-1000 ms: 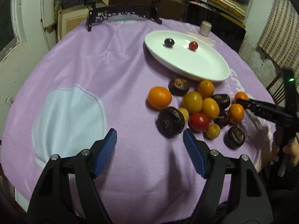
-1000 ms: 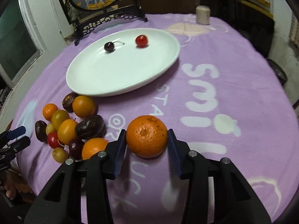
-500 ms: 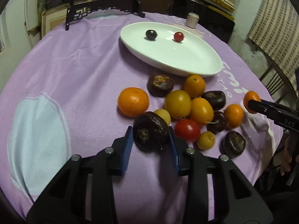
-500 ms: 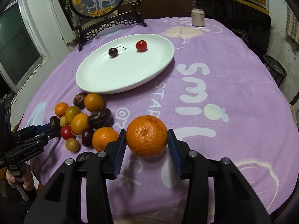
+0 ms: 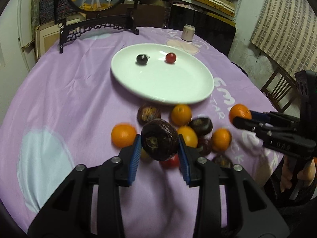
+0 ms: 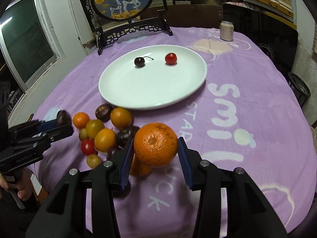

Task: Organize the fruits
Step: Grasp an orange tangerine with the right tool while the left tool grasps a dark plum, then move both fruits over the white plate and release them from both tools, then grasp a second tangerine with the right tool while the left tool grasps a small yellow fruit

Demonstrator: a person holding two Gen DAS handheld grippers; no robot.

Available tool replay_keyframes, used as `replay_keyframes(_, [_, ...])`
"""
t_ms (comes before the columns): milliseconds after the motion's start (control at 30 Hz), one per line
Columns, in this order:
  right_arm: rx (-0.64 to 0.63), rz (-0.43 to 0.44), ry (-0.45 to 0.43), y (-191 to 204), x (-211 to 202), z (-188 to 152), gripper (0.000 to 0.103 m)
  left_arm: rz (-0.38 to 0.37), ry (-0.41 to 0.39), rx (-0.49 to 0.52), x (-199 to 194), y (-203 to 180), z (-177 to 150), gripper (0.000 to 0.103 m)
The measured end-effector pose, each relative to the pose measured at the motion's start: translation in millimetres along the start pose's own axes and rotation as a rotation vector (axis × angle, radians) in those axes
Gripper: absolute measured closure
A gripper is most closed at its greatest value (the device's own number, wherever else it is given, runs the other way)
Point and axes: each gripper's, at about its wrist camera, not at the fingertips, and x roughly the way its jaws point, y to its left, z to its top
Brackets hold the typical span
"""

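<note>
My left gripper [image 5: 159,151] is shut on a dark wrinkled passion fruit [image 5: 159,142] and holds it above the fruit pile [image 5: 188,130]. My right gripper [image 6: 155,154] is shut on a large orange [image 6: 155,144], lifted over the purple cloth beside the pile [image 6: 103,132]. A white oval plate [image 5: 178,91] lies beyond, holding a dark cherry [image 5: 141,59] and a red cherry tomato [image 5: 170,57]. The plate also shows in the right wrist view [image 6: 150,91]. The right gripper with its orange shows at the right of the left wrist view [image 5: 240,117].
The pile holds several oranges, yellow tomatoes, a red tomato and dark passion fruits. A drinks can [image 6: 226,30] and a framed round picture on a black stand [image 6: 122,0] stand at the table's far side. A chair [image 5: 281,91] is at the right.
My left gripper moved in from open, shut on the dark passion fruit and lifted it off the cloth. My right gripper kept hold of the orange and rose slightly.
</note>
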Motion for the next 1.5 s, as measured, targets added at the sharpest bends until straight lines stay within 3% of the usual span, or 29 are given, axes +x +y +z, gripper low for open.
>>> replay_keyframes(100, [-0.025,-0.003,-0.008,2.2,5.4,20.4,0.058,0.005,-0.005,0.021,12.0,-1.9,32.3,0.067])
replay_keyframes(200, [-0.062,-0.040,-0.034,2.3,17.3,59.5,0.058,0.036,0.000,0.040,39.0,-2.7,86.9,0.067])
replay_keyframes(367, [-0.068,-0.082,-0.023,-13.0,71.0,126.6,0.059,0.059,0.046,0.036,98.2,-4.5,156.7,0.066])
replay_keyframes(567, [-0.036,-0.101,0.048,-35.9,123.6,143.7,0.059,0.043,0.100,0.009,155.8,0.0,183.9,0.066])
replay_keyframes(833, [-0.032,-0.086,0.065,-39.3,137.0,145.5,0.057,0.007,0.106,-0.001,165.7,5.0,184.7,0.065])
replay_keyframes(900, [-0.037,-0.104,0.049,-38.2,135.8,145.2,0.044,0.000,0.085,-0.003,159.0,5.4,183.5,0.051])
replay_keyframes(1100, [-0.026,-0.179,-0.061,-44.5,90.6,126.0,0.043,0.020,-0.026,-0.042,97.3,14.6,167.1,0.048])
replay_keyframes(1167, [-0.005,-0.141,-0.076,-43.7,66.0,108.7,0.042,0.034,-0.079,-0.060,66.4,19.2,148.2,0.042])
replay_keyframes(1300, [0.009,-0.092,-0.076,-36.8,25.7,57.0,0.042,0.081,-0.130,-0.078,21.2,30.5,92.2,0.042])
replay_keyframes(1500, [0.033,-0.038,0.004,-24.5,2.9,3.7,0.041,0.111,-0.058,-0.096,3.5,39.8,23.1,0.042])
